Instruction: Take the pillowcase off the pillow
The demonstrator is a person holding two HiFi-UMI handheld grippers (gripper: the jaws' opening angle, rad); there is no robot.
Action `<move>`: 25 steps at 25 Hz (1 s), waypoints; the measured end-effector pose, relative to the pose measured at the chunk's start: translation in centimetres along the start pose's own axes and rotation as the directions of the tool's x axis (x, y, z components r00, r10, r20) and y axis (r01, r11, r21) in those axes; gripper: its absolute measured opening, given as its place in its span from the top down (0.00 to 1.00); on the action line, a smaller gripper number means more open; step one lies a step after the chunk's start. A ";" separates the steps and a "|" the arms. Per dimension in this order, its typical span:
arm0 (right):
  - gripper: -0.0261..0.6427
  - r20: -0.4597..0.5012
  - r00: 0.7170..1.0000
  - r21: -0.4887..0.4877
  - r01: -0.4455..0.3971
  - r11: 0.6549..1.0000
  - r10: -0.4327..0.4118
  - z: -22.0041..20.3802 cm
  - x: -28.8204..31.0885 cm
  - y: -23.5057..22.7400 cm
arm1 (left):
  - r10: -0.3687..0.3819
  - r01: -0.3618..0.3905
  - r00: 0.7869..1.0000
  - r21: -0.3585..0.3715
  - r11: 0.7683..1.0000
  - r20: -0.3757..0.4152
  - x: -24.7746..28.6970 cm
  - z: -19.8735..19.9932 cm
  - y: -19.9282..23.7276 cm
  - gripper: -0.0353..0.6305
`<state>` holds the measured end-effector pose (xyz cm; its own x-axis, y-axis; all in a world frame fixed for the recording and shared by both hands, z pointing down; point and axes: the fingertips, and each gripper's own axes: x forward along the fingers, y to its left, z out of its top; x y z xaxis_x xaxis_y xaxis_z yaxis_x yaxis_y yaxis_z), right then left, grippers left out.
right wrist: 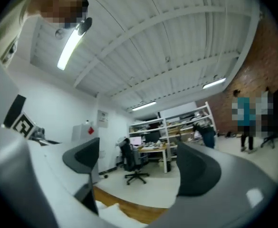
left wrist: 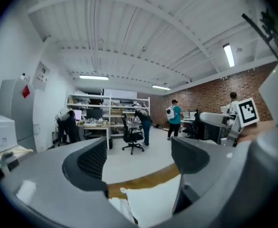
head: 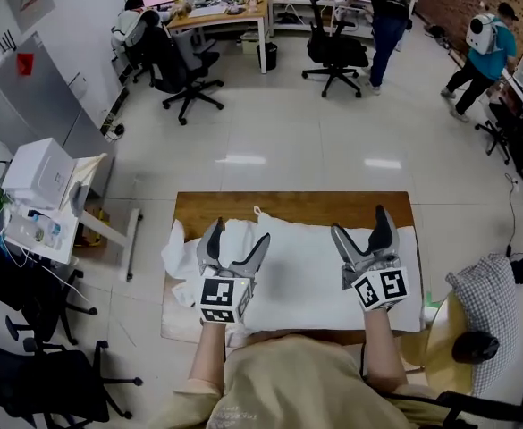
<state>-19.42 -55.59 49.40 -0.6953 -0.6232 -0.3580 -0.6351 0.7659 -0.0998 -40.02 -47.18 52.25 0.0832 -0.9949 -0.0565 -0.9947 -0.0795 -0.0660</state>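
Above the wooden table [head: 288,206] I hold my 2 grippers clear of the bedding; the left gripper [head: 241,235] has its jaws spread wide with nothing between them, and the right gripper [head: 359,223] gapes just as empty, with only the office floor showing between its pads. Below them the white pillow [head: 315,266] lies flat along the table, with white cloth bunched at its left end that I take for the pillowcase [head: 179,253]; whether it is wholly free of the pillow I cannot tell, so I judge the stripping done or nearly so, with at most 1 last tug left.
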 end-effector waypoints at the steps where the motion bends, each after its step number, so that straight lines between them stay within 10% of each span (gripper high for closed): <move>1: 0.20 0.005 0.999 -0.058 0.054 0.997 -0.054 0.4 -0.7 -0.7 | 0.039 -0.040 0.999 0.013 0.999 0.026 0.2 0.6 0.2 0.32; 4: 0.23 -0.034 0.991 -0.200 0.119 0.973 -0.129 0.5 -2.0 -1.8 | 0.126 -0.128 0.989 0.019 0.992 0.072 0.8 1.8 1.2 0.32; 25: 0.25 -0.128 0.982 -0.172 0.118 0.978 -0.141 0.5 -6.2 0.8 | 0.114 -0.114 0.993 0.044 0.992 0.018 -3.1 1.1 -0.3 0.32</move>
<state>-15.39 -51.01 51.05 -0.6365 -0.7398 -0.2182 -0.7607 0.6488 0.0196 -39.87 -44.03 51.40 -0.0292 -0.9963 -0.0813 -0.9940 0.0375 -0.1027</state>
